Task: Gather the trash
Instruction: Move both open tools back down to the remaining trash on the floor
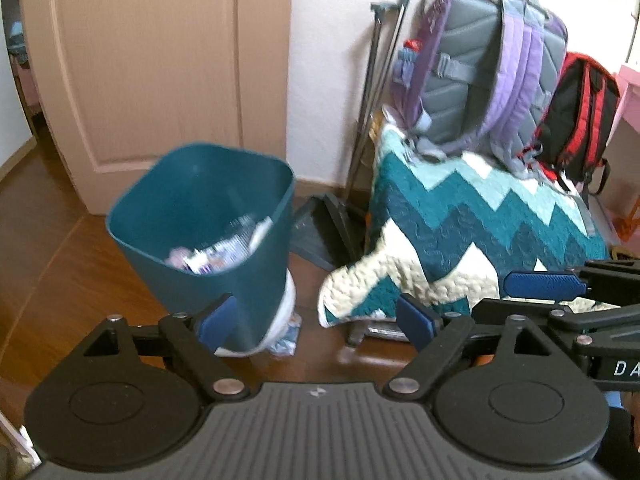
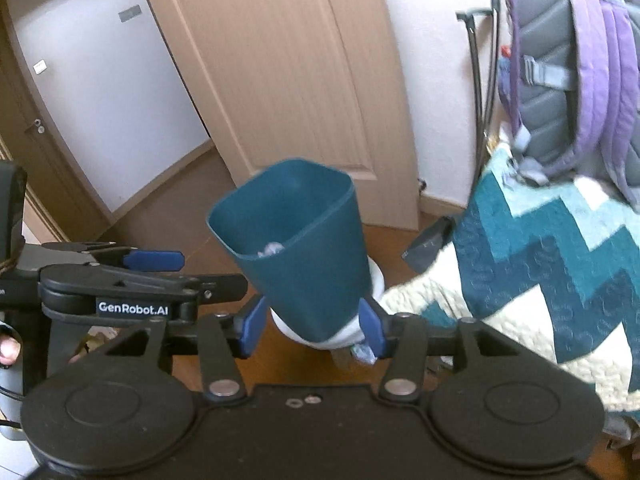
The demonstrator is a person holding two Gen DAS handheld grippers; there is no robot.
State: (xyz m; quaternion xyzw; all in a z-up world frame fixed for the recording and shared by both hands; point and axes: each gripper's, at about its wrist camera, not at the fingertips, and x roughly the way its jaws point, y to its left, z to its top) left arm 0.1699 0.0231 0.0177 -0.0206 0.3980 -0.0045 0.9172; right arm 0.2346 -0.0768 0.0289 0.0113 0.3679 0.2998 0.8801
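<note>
Right, both tongs spread, nothing pinched: left tongs point(image 1: 316, 322), right tongs point(image 2: 314, 330). Teal bin point(image 1: 204, 216) on floor by door, wrappers inside; a crumpled wrapper point(image 1: 286, 338) lies at its base. Risk: I clip the bin w/ a pad & tip it.

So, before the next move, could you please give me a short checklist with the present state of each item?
1. Teal bin upright: ok.
2. Trash inside the bin: ok, wrappers visible.
3. Left gripper empty and open: ok.
4. Right gripper empty and open: ok.
5. Floor cleared of trash: not ok, crumpled scrap lies at the bin's base.
6. White thing under the bin identified: cannot tell.
</note>
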